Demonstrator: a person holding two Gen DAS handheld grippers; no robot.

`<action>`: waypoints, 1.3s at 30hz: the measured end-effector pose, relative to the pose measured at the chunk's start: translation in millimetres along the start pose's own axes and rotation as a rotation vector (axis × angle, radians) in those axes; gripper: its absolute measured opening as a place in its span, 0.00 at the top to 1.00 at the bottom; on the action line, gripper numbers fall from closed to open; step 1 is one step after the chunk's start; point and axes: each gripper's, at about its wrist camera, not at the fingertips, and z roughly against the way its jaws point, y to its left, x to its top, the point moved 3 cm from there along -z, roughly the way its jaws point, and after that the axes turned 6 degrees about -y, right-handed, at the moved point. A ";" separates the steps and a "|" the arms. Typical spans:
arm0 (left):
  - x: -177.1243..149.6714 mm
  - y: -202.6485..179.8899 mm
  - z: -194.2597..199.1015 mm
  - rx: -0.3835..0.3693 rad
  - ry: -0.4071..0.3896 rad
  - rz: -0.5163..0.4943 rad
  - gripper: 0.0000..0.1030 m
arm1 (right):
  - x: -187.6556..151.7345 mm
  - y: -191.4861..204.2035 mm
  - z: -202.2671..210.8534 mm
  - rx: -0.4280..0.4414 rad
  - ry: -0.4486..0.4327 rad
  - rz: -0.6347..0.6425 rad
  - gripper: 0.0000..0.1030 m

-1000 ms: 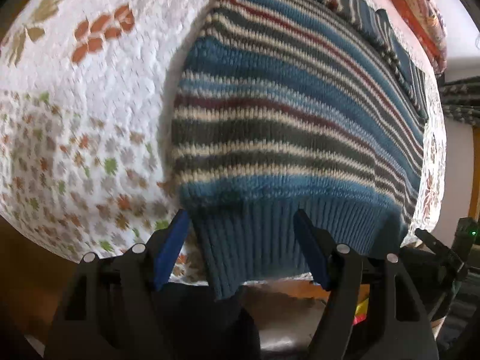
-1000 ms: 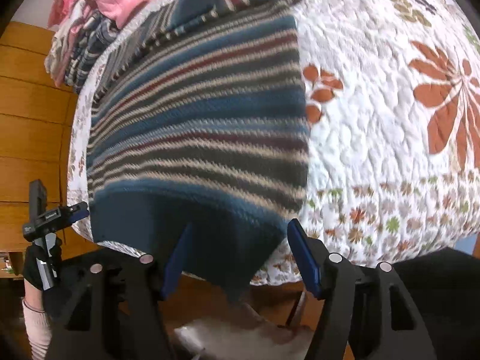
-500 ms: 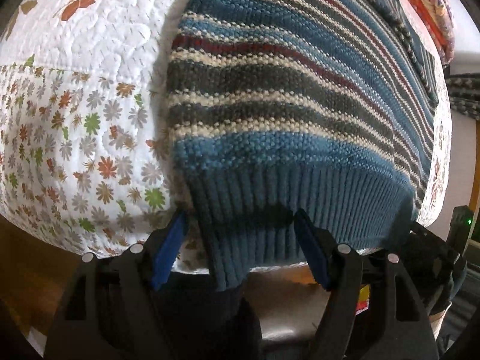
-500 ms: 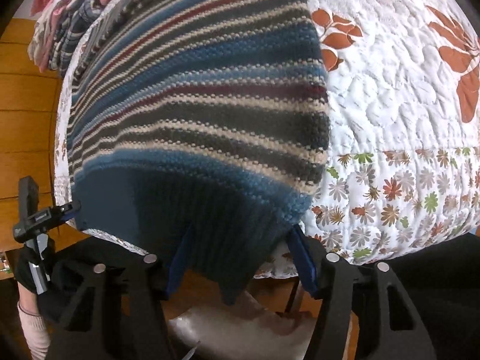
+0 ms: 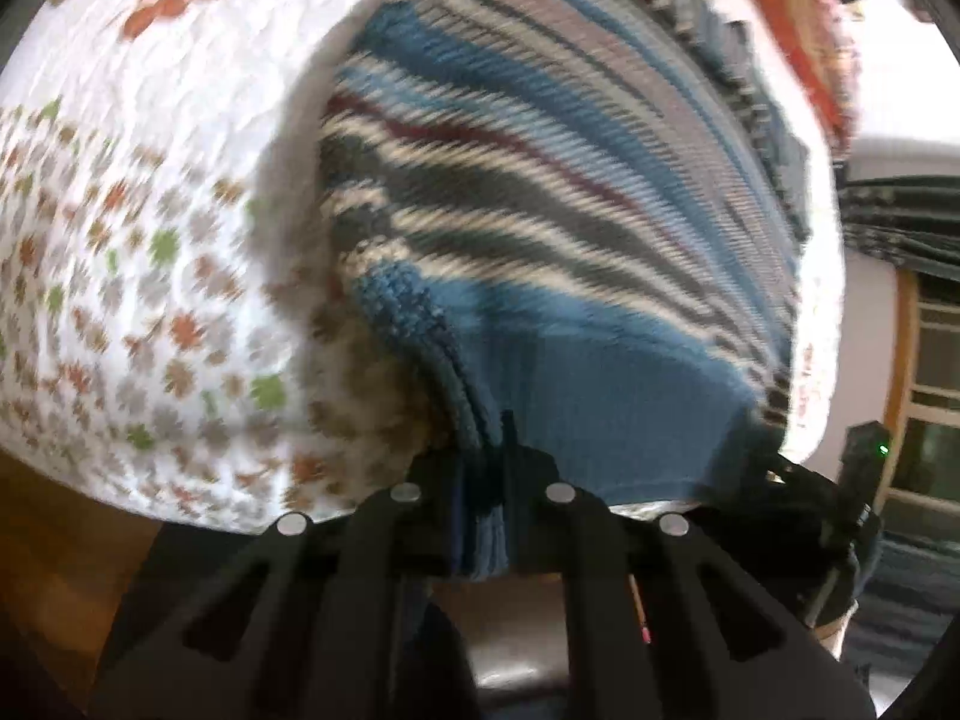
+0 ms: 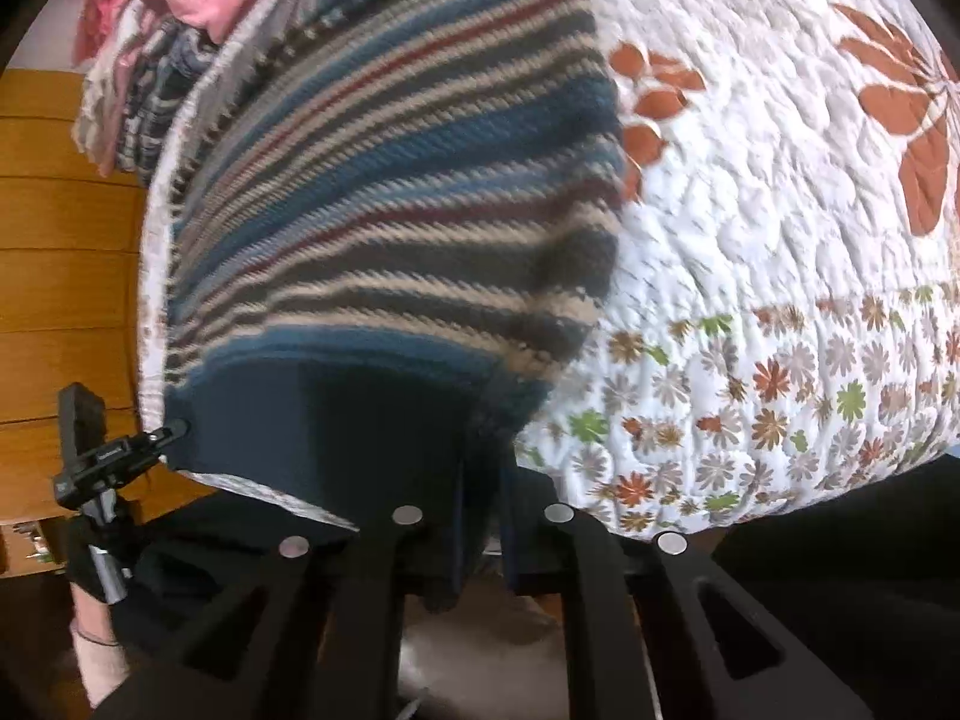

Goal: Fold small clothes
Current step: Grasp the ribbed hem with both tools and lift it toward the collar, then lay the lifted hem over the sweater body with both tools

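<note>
A: Left wrist view. Left gripper jaws pinched nearly together on the ribbed hem of the sweater; the rest lies ahead of the jaws on the quilt. Frame blurred.

B: Advice?

A: Probably lift both corners level and keep the hem taut, so the fold lands square.

B: Right wrist view?

A: Right gripper jaws likewise clamped on the hem; sweater ahead. Left gripper visible far left of the jaws.

B: Room?

A: Bed edge sits right at the jaws; bare quilt right of them, clothes pile far ahead-left. Forward travel looks open.
</note>
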 end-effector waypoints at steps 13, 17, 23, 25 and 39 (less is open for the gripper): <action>67.2 -25.3 40.7 -0.171 -0.223 0.023 0.93 | 65.1 16.7 49.6 0.149 -0.095 -0.052 0.92; 95.1 -28.0 34.7 -0.145 -0.230 0.028 0.93 | 94.2 15.5 46.8 0.134 -0.089 -0.079 0.92; 146.9 -27.1 6.7 -0.095 -0.219 0.062 0.93 | 134.6 3.3 19.4 0.121 -0.064 -0.151 0.92; 158.7 -25.2 -4.5 -0.079 -0.202 0.077 0.92 | 146.5 -6.1 7.8 0.129 -0.053 -0.188 0.92; 180.5 0.3 -2.8 -0.140 -0.178 0.237 0.65 | 168.8 -21.4 -4.3 0.133 -0.021 -0.307 0.76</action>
